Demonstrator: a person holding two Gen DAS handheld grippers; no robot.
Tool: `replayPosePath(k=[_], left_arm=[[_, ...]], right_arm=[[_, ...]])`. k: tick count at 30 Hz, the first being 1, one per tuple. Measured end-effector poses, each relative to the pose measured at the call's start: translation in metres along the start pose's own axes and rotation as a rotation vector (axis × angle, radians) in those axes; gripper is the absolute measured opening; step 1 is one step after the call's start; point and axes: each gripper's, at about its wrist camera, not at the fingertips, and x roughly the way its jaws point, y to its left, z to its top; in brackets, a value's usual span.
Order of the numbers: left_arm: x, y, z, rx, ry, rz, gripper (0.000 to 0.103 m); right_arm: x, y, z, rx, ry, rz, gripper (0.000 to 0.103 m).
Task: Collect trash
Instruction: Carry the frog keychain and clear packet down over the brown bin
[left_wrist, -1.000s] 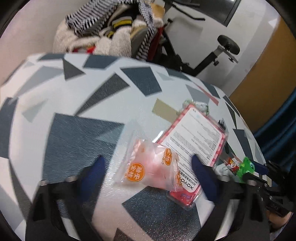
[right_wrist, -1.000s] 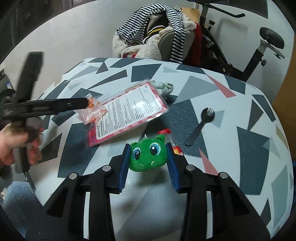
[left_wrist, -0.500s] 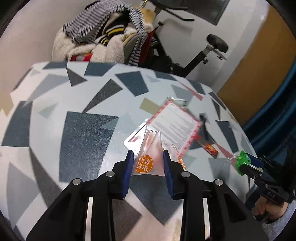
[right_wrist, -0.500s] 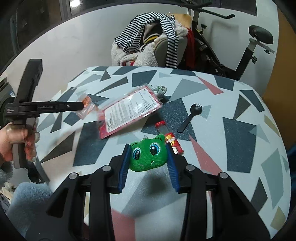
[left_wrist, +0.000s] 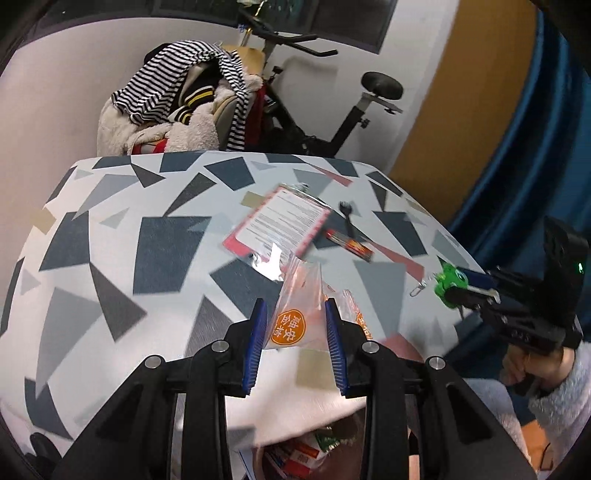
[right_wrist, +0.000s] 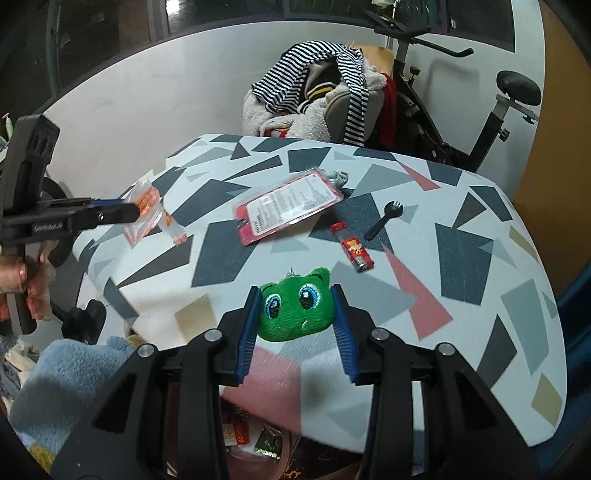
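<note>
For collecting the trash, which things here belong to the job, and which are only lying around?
Belong to the job:
- clear wrapper with orange stickers, in the left tongs
- green plush toy, in the right tongs
- red packet, black fork and small red tube on the table
- bin below the table edge

Only lying around:
- striped clothes
- exercise bike
</note>
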Motion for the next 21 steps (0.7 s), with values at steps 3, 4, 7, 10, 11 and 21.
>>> replayPosePath(k=[3,4,7,10,11,21], left_arm=[[-0.012,-0.012,-0.020,0.027,-0.001,-0.008,0.031],[-0.015,-0.016,-0.028,0.036,0.001,-0.012,0.031],[-0.021,-0.025,-0.048,0.052,0.009,-0.024,0.031],[-0.024,-0.033,-0.065,0.070,0.021,-0.033,0.031],[-0.024,-0.036,-0.072,0.074,0.027,-0.036,0.031],[-0.012,-0.043,-0.129,0.093,0.098,-0.053,0.031]], right_arm=[[-0.012,0.006,-0.010,0.001,-0.008,0.007,0.040],[-0.014,0.007,-0.012,0.002,-0.009,0.008,0.040],[-0.022,0.012,-0.021,0.003,-0.012,0.013,0.040],[-0.028,0.017,-0.030,0.009,-0.011,0.016,0.040],[-0.029,0.018,-0.033,0.013,-0.010,0.017,0.040],[-0.027,0.031,-0.063,0.032,0.020,0.037,0.040]])
